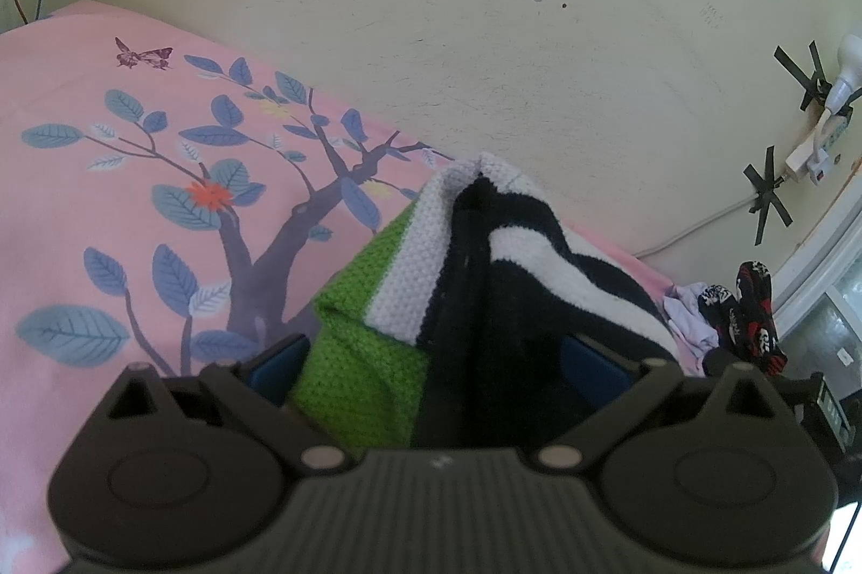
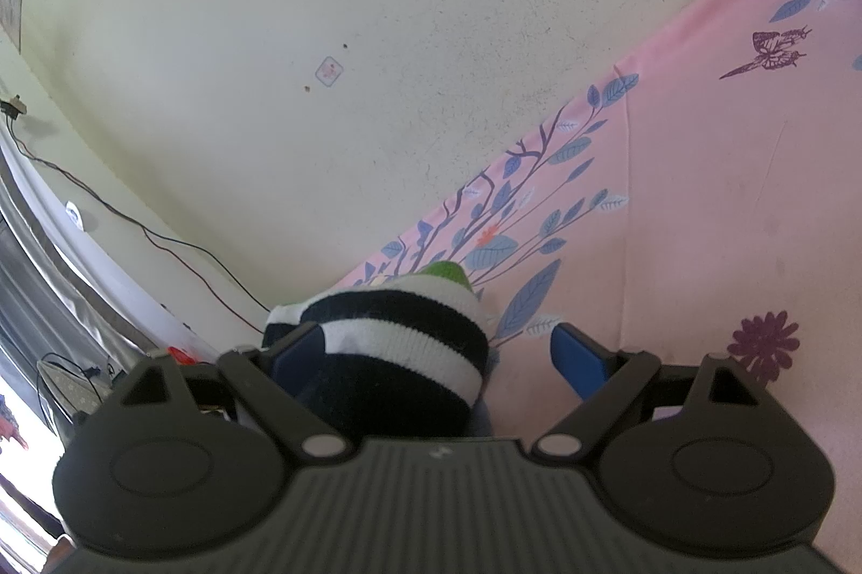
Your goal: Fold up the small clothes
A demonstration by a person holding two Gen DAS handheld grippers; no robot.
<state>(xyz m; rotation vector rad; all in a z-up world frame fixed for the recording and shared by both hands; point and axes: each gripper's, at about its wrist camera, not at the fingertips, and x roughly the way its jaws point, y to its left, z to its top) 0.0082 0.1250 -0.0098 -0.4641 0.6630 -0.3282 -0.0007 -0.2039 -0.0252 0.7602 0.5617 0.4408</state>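
While left tongs [image 1: 436, 369] pinch the striped knit garment [image 1: 425, 250], right tongs [image 2: 442, 358] spread, pink bedsheet [image 1: 108, 207] beneath.

Soft, even daylight; wall [image 1: 485, 62] and sheet [image 1: 81, 175] evenly lit. Blown-out glare at 8 o'clock, right wrist view. Strong fisheye bending at edges. Close knitwear [image 1: 474, 283] slightly blurred.

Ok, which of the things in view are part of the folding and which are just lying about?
In the job:
- striped knit garment
- left gripper
- right gripper
- pink floral sheet

Lying about:
- clothes pile
- power strip
- wall sticker
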